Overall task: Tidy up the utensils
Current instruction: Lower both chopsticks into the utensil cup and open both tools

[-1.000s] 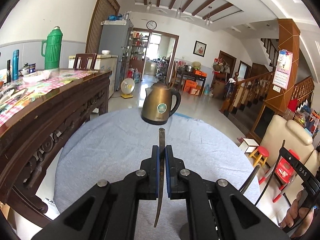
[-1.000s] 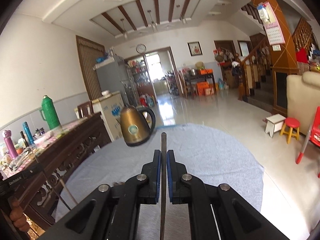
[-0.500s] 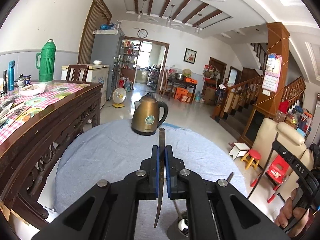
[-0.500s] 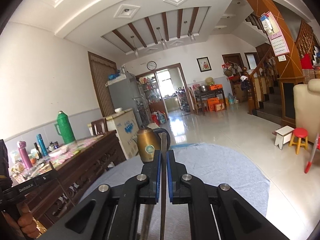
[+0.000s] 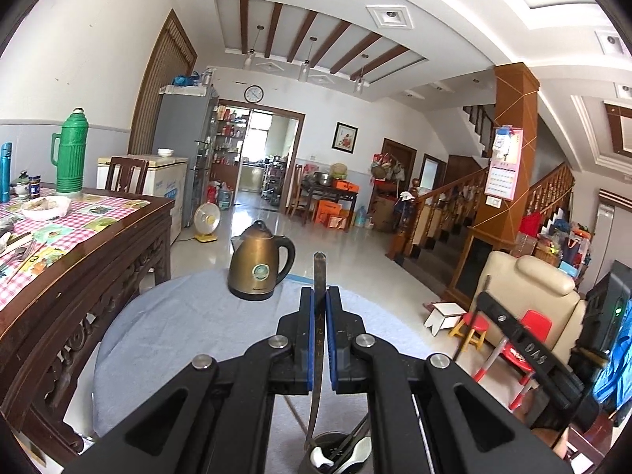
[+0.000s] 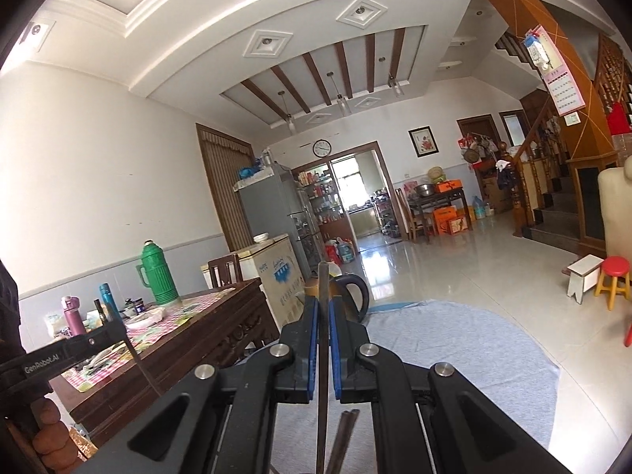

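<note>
My left gripper (image 5: pixel 320 296) is shut on a dark chopstick (image 5: pixel 319 272) that pokes up past the blue pads. Its lower end hangs over a dark round utensil holder (image 5: pixel 330 436), which has a white spoon (image 5: pixel 320 457) and more sticks in it. My right gripper (image 6: pixel 323 304) is shut on a second dark chopstick (image 6: pixel 323 276), held well above the round table's grey-blue cloth (image 6: pixel 454 347). Two loose chopsticks (image 6: pixel 344 430) show beneath it. Each gripper also shows at the edge of the other's view, with its stick.
A bronze electric kettle (image 5: pixel 258 272) stands at the far side of the round table (image 5: pixel 177 328). A carved wooden table (image 5: pixel 79 260) with a checked cloth, a green thermos (image 5: pixel 71 154) and bowls stands to the left. Stools and an armchair are on the right.
Both grippers have risen and tipped upward with their chopsticks still clamped. The utensil holder has come into the bottom of the left wrist view, and the kettle has slid left in it.
</note>
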`<state>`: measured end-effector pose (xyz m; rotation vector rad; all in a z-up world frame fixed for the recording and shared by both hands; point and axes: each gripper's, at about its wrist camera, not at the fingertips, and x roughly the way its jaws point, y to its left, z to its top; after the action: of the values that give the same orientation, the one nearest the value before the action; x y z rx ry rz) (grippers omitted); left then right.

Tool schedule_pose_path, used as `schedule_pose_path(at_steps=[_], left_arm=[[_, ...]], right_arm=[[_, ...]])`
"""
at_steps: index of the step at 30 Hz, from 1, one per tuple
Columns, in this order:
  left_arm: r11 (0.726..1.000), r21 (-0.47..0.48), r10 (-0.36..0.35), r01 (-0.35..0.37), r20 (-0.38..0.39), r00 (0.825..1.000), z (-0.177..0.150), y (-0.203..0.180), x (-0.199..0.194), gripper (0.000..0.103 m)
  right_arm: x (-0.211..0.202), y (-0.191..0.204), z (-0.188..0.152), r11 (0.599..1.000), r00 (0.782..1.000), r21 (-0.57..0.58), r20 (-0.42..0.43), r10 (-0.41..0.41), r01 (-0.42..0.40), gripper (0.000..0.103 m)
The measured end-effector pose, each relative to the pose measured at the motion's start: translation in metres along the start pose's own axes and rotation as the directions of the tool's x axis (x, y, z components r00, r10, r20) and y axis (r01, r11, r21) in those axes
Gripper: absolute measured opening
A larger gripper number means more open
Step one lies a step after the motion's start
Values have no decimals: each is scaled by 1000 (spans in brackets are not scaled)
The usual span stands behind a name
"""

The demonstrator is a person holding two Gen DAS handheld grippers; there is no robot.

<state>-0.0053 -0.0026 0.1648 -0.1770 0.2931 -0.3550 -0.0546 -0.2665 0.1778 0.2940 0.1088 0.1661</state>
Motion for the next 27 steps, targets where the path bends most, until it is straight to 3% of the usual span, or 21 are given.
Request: schedule_pose_path(at_steps=[13, 27], left_arm=[[999, -13, -51, 50, -55, 997, -8, -7, 14, 5], [998, -17, -56, 54, -180, 982, -37, -16, 45, 6]], right_arm=[[23, 17, -25, 999, 999, -49, -37, 1, -3, 6], [47, 16, -48, 998, 994, -63, -108, -15, 8, 7]])
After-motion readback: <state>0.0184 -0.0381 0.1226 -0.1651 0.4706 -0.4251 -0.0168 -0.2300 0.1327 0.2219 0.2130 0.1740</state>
